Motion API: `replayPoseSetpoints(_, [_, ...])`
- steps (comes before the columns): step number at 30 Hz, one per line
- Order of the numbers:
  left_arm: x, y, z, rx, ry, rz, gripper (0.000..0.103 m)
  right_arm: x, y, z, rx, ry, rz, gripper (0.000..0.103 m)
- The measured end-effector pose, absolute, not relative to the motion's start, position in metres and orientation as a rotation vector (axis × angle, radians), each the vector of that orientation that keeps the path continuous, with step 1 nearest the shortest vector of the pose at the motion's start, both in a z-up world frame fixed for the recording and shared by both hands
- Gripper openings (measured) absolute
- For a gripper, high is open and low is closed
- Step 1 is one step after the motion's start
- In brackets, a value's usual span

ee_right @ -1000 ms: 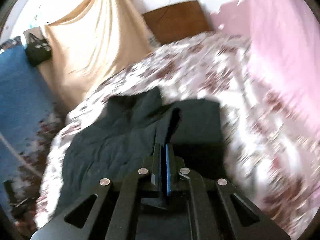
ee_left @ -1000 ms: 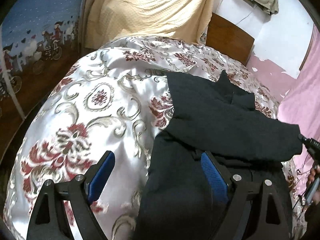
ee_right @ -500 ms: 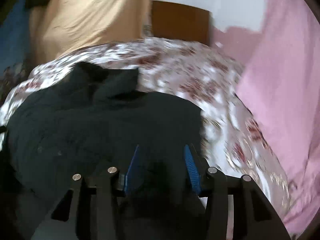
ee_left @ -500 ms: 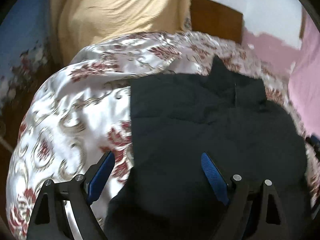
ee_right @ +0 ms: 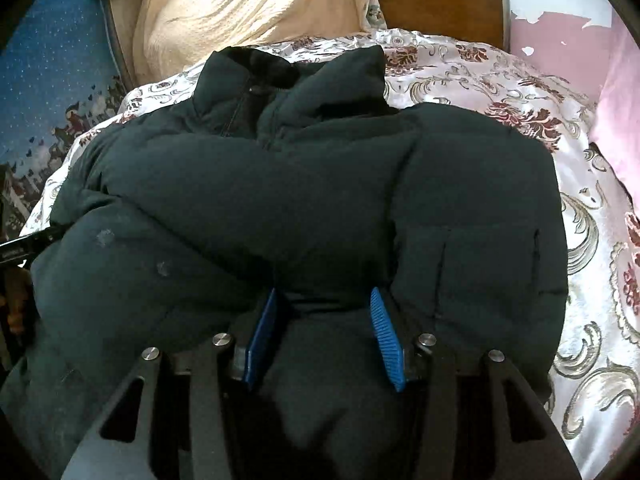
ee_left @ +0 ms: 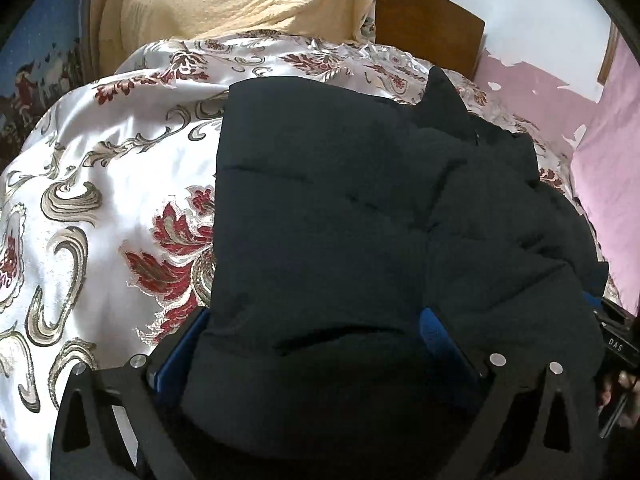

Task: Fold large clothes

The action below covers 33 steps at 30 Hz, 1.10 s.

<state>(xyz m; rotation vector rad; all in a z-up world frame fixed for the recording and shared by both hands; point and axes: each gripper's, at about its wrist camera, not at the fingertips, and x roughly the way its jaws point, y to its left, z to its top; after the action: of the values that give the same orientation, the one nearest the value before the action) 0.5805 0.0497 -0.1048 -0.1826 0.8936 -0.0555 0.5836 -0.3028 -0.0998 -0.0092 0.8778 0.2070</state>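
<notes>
A dark puffy jacket point(ee_left: 360, 208) lies on the flowered bedspread point(ee_left: 100, 184), collar toward the headboard, with a sleeve folded across its chest point(ee_right: 224, 200). My left gripper point(ee_left: 312, 320) is low over the jacket's near left part. Its jaws are opening, and a bulge of jacket fills the space between its blue pads point(ee_left: 180, 348). My right gripper point(ee_right: 324, 292) rests on the jacket's near middle with its jaws apart and a fold of fabric rising between the ribbed pads point(ee_right: 384, 336). In each view the other gripper shows at the edge: the right one point(ee_left: 616, 344), the left one point(ee_right: 24, 248).
A beige cloth point(ee_left: 224, 0) hangs at the head of the bed beside a wooden headboard point(ee_left: 424, 36). Pink fabric point(ee_left: 608, 200) borders the right side and a blue printed wall point(ee_right: 48, 92) the left. Bare bedspread point(ee_right: 592, 280) shows to the right of the jacket.
The right gripper went from shut to open and sank onto the jacket. The left gripper slid right, from mostly over bedspread to over the jacket, came lower, and its jaws widened.
</notes>
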Motion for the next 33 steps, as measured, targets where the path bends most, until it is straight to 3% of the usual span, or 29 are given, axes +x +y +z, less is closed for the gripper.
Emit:
replayPoseSetpoints(17, [0.579, 0.059, -0.111, -0.235, 0.832, -0.073, 0.103, 0.574, -0.304, -0.108, 0.013, 0.815, 0.206, 0.046])
replayPoseSetpoints(24, [0.577, 0.059, -0.113, -0.262, 0.831, -0.086, 0.103, 0.573, -0.306, -0.107, 0.028, 0.808, 0.229, 0.052])
replayPoseSetpoints(33, [0.571, 0.068, -0.116, -0.343, 0.811, -0.126, 0.103, 0.572, -0.305, -0.105, 0.043, 0.794, 0.275, 0.068])
